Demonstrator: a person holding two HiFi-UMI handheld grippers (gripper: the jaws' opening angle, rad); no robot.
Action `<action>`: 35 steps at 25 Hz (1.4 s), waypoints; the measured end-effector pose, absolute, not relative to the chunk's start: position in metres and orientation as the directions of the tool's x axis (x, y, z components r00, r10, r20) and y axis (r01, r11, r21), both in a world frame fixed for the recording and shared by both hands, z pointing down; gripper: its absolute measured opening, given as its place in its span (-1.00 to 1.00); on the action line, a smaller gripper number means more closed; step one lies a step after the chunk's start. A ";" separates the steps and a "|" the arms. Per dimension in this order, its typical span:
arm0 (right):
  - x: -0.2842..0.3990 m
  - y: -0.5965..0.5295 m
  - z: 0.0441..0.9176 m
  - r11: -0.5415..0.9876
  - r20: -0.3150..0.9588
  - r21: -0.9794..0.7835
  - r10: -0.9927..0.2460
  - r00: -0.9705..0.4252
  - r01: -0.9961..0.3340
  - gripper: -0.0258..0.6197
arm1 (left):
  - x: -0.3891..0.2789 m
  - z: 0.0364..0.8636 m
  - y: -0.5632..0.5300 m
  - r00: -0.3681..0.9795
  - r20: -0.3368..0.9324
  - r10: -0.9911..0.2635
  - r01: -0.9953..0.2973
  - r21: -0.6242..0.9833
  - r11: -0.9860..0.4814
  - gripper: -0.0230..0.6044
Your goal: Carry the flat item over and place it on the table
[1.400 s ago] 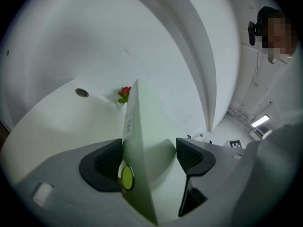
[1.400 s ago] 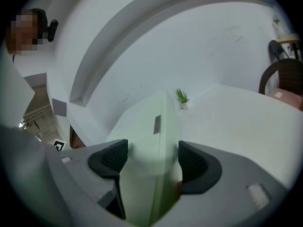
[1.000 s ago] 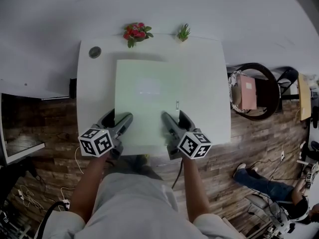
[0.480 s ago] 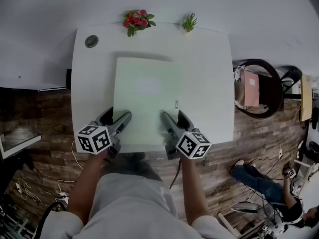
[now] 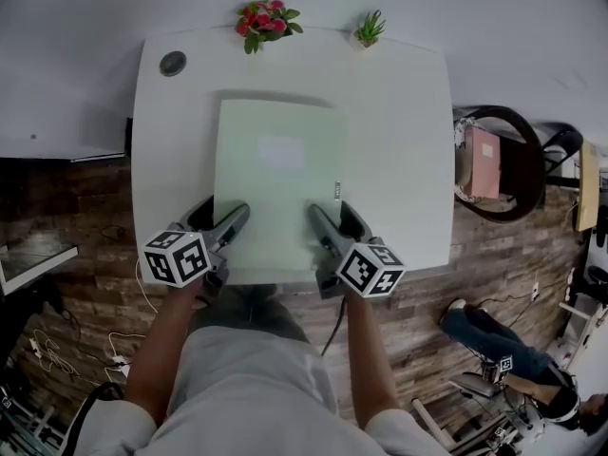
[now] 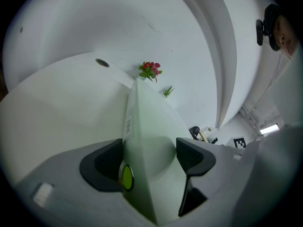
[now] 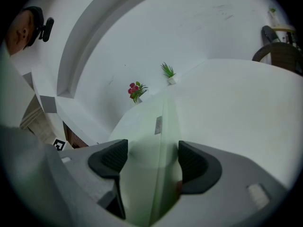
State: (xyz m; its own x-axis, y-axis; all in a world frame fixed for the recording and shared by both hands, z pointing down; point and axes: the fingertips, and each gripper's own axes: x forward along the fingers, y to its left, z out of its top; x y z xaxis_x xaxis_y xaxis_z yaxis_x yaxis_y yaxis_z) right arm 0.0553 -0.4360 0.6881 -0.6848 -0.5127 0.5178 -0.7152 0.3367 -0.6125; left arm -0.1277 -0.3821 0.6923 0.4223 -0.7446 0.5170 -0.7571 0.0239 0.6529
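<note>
From the head view I had the flat item (image 5: 280, 183), a pale green panel with a small white label on its top face, spread over the middle of the white tabletop (image 5: 399, 141). Its long sides ran from 6 toward 12 o'clock. The left claw (image 5: 222, 215) was clamped on the near edge at about the panel's 7 o'clock, and the right claw (image 5: 329, 213) was clamped at about 5 o'clock. In each gripper view the green edge filled the gap between the dark pads, with both jaws closed against it. I judged that I held it at two well-spaced points on one edge because a wide, thin sheet twists or sags if carried by a single corner. Both grips also sat at the side nearest me, so the claws could back off toward 6 o'clock without crossing the panel. A thin shadow lay along its far edge, and I could not tell whether that edge rested on the surface or hung just above it. The pink flowers (image 5: 264, 19) and a small green plant (image 5: 370, 30) stood along the 12 o'clock rim, and a round grommet (image 5: 173, 63) sat near the 10 o'clock corner. All three were clear of the panel, which left it room to lie flat. By my reckoning the carry was done and only lowering and letting go remained.
</note>
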 end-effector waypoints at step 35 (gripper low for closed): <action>0.089 -0.400 0.616 0.360 0.459 -0.472 -0.679 -0.573 -0.805 -0.91 | -0.161 0.608 -0.337 0.249 0.412 -0.877 -0.877 0.479 -0.025 -0.82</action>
State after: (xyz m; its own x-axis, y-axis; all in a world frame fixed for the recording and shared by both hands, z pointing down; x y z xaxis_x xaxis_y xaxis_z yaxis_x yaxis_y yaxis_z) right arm 0.0890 -0.4005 0.6158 -0.5730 -0.6789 0.4590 -0.8047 0.3602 -0.4718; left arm -0.1609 -0.3374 0.6081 0.2493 -0.8766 0.4115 -0.8774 -0.0246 0.4792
